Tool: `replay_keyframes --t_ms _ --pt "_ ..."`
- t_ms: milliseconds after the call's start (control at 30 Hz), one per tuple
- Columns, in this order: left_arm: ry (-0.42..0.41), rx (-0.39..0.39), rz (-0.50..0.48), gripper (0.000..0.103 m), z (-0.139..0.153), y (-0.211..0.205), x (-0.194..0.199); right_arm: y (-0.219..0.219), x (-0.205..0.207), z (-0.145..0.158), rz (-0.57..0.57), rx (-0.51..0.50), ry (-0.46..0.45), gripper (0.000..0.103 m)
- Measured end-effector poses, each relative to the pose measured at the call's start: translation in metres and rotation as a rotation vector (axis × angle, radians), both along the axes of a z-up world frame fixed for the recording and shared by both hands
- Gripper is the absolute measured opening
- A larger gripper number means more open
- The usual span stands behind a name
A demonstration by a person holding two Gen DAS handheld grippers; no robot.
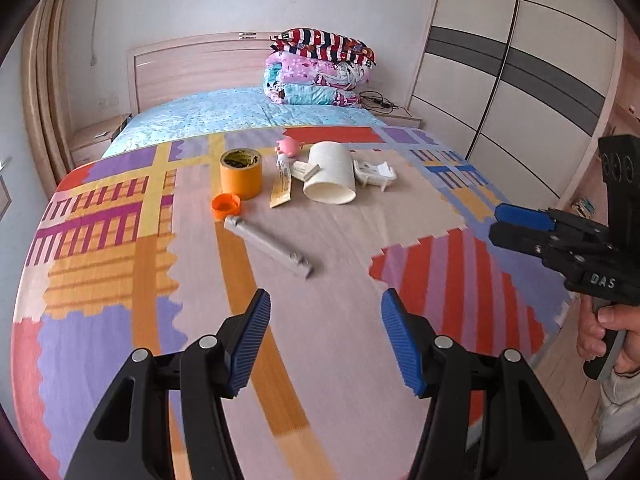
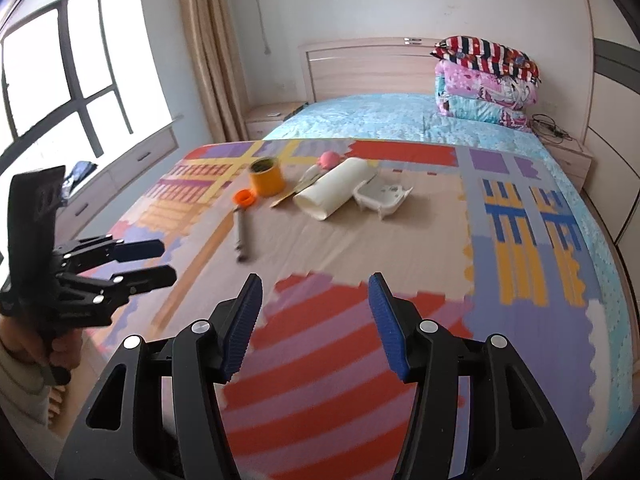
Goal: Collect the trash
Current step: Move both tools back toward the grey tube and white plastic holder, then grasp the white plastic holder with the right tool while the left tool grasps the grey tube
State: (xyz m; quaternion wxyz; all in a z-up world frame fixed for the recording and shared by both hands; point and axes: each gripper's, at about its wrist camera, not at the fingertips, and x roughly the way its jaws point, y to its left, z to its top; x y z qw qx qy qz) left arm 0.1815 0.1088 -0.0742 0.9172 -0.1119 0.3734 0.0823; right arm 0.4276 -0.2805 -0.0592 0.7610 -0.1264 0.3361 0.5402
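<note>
I hold my left gripper (image 1: 325, 336) above the near part of the patterned mat (image 1: 340, 248), its jaws spread wide with nothing between them. On the mat ahead, from left to right, I see an orange cap (image 1: 226, 205) touching a roll of orange tape (image 1: 241, 173), a grey bar (image 1: 267, 245) lying nearer to me, a tube (image 1: 282, 181), a pink toy (image 1: 289, 146) behind it, a white cup (image 1: 331, 173) on its side and a white plastic holder (image 1: 375, 174). My right gripper (image 2: 315, 326) hangs over the red stripes, jaws also wide apart and holding nothing.
</note>
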Motion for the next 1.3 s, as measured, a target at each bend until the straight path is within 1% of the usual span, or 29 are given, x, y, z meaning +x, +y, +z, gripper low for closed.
replay_keyframes --t_ms 33,100,133,233,533,600,633,700,833,900,1000,1200,1300 --pt "0.004 0.001 0.007 0.056 -0.002 0.003 0.005 0.004 0.003 0.000 -0.002 0.001 0.000 0.055" --pt "0.007 0.003 0.012 0.056 -0.005 0.009 0.013 0.016 0.012 -0.003 -0.027 -0.014 -0.011 0.064" --pt "0.011 0.005 0.018 0.056 -0.007 0.011 0.017 0.021 0.016 -0.004 -0.037 -0.024 -0.014 0.068" --pt "0.028 0.007 0.049 0.056 -0.014 0.017 0.026 0.039 0.031 -0.012 -0.057 -0.043 -0.005 0.068" --pt "0.037 -0.010 0.078 0.056 -0.027 0.025 0.045 0.082 0.057 -0.029 -0.106 -0.102 0.013 0.068" --pt "0.040 -0.012 0.086 0.056 -0.030 0.026 0.048 0.091 0.060 -0.032 -0.110 -0.111 0.000 0.068" --pt "0.048 -0.012 0.097 0.056 -0.031 0.027 0.050 0.096 0.062 -0.033 -0.120 -0.121 -0.020 0.068" --pt "0.064 -0.016 0.122 0.056 -0.035 0.029 0.052 0.100 0.066 -0.035 -0.133 -0.119 -0.027 0.068" --pt "0.078 -0.025 0.144 0.056 -0.040 0.034 0.057 0.110 0.076 -0.041 -0.151 -0.126 -0.004 0.068" --pt "0.084 -0.033 0.140 0.056 -0.042 0.035 0.060 0.114 0.078 -0.042 -0.152 -0.121 0.002 0.068" --pt "0.103 -0.016 0.132 0.056 -0.046 0.034 0.064 0.119 0.077 -0.041 -0.175 -0.121 -0.036 0.068" --pt "0.079 -0.018 0.130 0.056 -0.047 0.035 0.063 0.127 0.085 -0.049 -0.206 -0.156 -0.045 0.068" --pt "0.063 0.009 0.085 0.055 -0.049 0.033 0.063 0.122 0.088 -0.050 -0.215 -0.147 -0.025 0.068"
